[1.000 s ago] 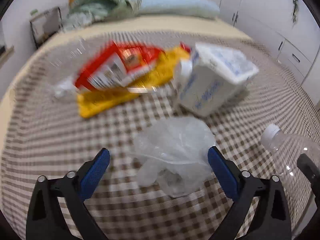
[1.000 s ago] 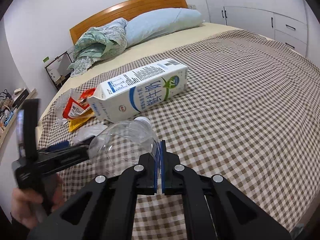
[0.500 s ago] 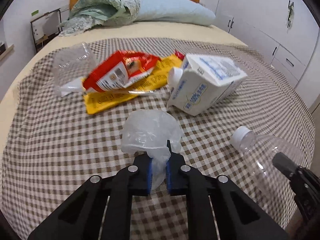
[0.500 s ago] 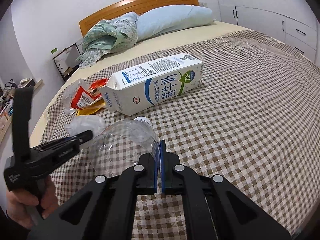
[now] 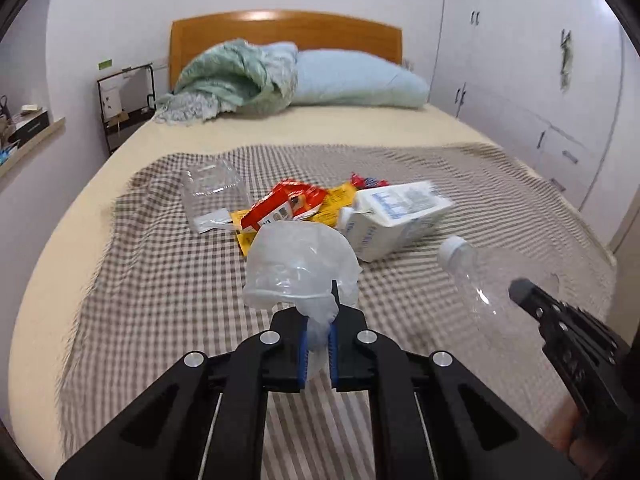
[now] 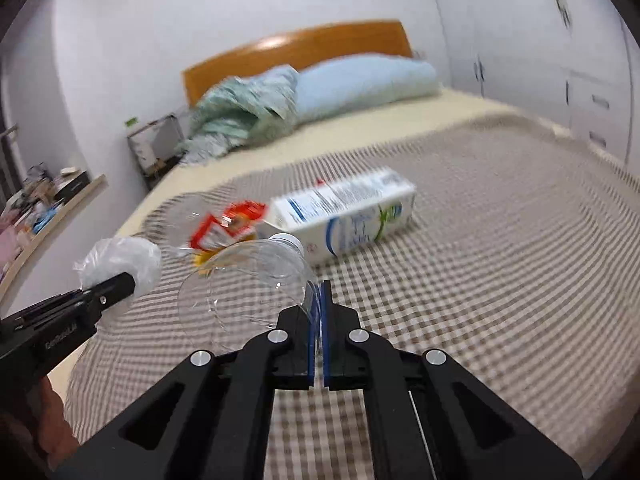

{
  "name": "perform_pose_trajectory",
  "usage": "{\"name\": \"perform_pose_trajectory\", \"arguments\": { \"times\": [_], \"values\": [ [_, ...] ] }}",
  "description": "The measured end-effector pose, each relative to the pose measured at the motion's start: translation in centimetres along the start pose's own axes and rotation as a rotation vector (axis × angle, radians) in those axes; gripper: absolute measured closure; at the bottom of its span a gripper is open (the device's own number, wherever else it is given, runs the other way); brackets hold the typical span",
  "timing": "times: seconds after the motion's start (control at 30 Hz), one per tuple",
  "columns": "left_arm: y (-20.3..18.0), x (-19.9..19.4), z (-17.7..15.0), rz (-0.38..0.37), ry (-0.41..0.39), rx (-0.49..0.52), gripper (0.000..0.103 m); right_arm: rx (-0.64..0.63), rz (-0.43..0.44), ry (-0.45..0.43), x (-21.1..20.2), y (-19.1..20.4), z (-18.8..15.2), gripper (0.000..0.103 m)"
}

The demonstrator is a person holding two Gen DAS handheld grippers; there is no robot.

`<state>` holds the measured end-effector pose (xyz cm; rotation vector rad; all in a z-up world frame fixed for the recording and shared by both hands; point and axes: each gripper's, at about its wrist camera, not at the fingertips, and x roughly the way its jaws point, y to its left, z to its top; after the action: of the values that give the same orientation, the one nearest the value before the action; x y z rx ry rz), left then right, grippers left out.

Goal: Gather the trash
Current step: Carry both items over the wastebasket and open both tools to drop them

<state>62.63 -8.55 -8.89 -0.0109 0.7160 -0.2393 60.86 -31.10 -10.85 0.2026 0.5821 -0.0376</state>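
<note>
The left gripper (image 5: pixel 318 338) is clamped on a crumpled clear bag (image 5: pixel 300 268), whose bulk puffs out above the 2 blue pads (image 5: pixel 303 346) toward 12 o'clock, clear of the blanket (image 5: pixel 160 280). The right gripper (image 6: pixel 319 332) is pinched tight on the thin wall of a clear bottle (image 6: pixel 248 284), which juts toward 10 o'clock with its white cap (image 6: pixel 289 240) at the far end.

In the left wrist view the bottle shows at 3 o'clock, held up beside the bag, with the right gripper's black tip on it. In the right wrist view the bag sits at 9 o'clock in the left gripper.

Beyond both, on the checked blanket, lies a white milk carton (image 5: pixel 394 216) on its side at 1 o'clock of the bag. Touching it toward 11 o'clock is a red and yellow snack wrapper (image 5: pixel 292 204), and farther left a clear plastic tray (image 5: pixel 212 192). At the head of the bed (image 5: pixel 320 124), at 12 o'clock, are a green quilt (image 5: pixel 228 76) and a blue pillow (image 5: pixel 352 80) against the headboard (image 5: pixel 288 28). White cupboards (image 5: pixel 540 80) stand at 2 o'clock.
</note>
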Motion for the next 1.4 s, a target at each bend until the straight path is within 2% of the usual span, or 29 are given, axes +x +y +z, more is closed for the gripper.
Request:
{"name": "perform_pose_trajectory", "arguments": {
  "times": [0.13, 0.33, 0.5, 0.63, 0.7, 0.8, 0.9, 0.93, 1.03, 1.1, 1.13, 1.23, 1.27, 1.33, 1.37, 1.4],
  "values": [
    [-2.7, -6.9, -1.3, -0.075, -0.041, 0.015, 0.098, 0.029, -0.05, -0.054, -7.4, -3.6, 0.0, 0.101],
    [-10.5, -14.2, -3.1, -0.163, -0.128, 0.118, 0.099, 0.034, -0.198, -0.117, -18.1, -10.5, -1.6, 0.101],
    [-17.9, -16.3, -6.8, -0.278, -0.09, 0.188, 0.099, 0.065, -0.348, -0.117, -24.9, -18.5, -4.9, 0.101],
    [-24.8, -16.5, -10.0, -0.358, -0.035, 0.292, 0.099, 0.113, -0.43, -0.031, -27.8, -24.9, -9.9, 0.101],
    [-27.9, -15.8, -11.7, -0.408, 0.013, 0.346, 0.099, 0.138, -0.462, 0.042, -28.0, -27.8, -13.3, 0.101],
    [-32.4, -13.9, -15.3, -0.474, 0.114, 0.436, 0.099, 0.223, -0.482, 0.205, -26.5, -32.0, -20.7, 0.101],
    [-35.4, -10.6, -19.5, -0.533, 0.268, 0.491, 0.099, 0.325, -0.466, 0.372, -24.7, -34.7, -28.8, 0.101],
    [-36.4, -8.6, -21.6, -0.54, 0.344, 0.511, 0.099, 0.356, -0.452, 0.438, -23.9, -35.2, -31.8, 0.101],
    [-37.9, -4.4, -25.9, -0.48, 0.458, 0.57, 0.099, 0.424, -0.415, 0.581, -21.7, -35.7, -38.3, 0.101],
    [-38.1, -1.4, -28.3, -0.461, 0.567, 0.55, 0.099, 0.459, -0.387, 0.626, -20.2, -35.9, -40.5, 0.101],
    [-37.8, 0.2, -29.6, -0.469, 0.632, 0.505, 0.099, 0.466, -0.375, 0.639, -19.6, -36.0, -41.1, 0.101],
    [-37.5, 2.4, -31.2, -0.48, 0.727, 0.45, 0.099, 0.49, -0.36, 0.617, -16.7, -36.7, -40.6, 0.1],
    [-37.4, 2.8, -31.3, -0.479, 0.733, 0.445, 0.099, 0.506, -0.333, 0.604, -15.6, -36.9, -40.2, 0.1],
    [-37.5, 3.2, -31.4, -0.472, 0.718, 0.447, 0.099, 0.522, -0.268, 0.617, -13.0, -36.7, -39.7, 0.079],
    [-37.7, 3.3, -31.5, -0.461, 0.71, 0.452, 0.099, 0.508, -0.266, 0.61, -12.3, -36.6, -39.2, 0.044],
    [-38.1, 3.4, -32.0, -0.451, 0.712, 0.455, 0.099, 0.481, -0.286, 0.574, -12.1, -36.5, -38.4, 0.034]
  ]
}}
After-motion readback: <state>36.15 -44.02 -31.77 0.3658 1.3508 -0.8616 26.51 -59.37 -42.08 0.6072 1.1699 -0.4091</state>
